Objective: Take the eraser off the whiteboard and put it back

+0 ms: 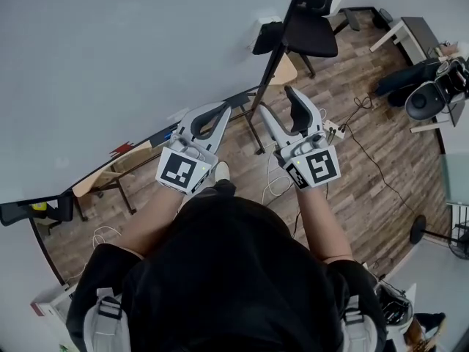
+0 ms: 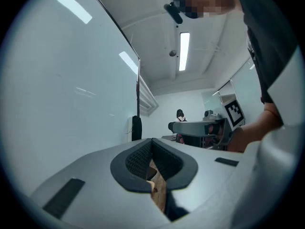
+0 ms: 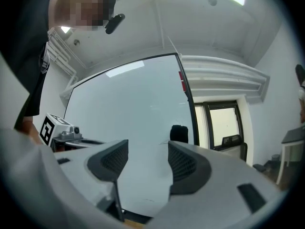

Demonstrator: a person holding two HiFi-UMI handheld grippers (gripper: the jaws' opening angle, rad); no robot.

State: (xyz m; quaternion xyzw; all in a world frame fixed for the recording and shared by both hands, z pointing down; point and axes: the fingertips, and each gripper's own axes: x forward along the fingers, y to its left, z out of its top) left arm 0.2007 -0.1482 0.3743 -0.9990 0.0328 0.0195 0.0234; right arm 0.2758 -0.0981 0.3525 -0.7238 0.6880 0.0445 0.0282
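left gripper (image 2: 151, 142): jaws closed pad to pad, nothing held, beside the whiteboard (image 2: 62, 94).
right gripper (image 3: 147, 152): jaws wide apart, empty, facing the whiteboard.
eraser (image 3: 178, 133): black, on the whiteboard near its dark side frame, apart from both grippers.
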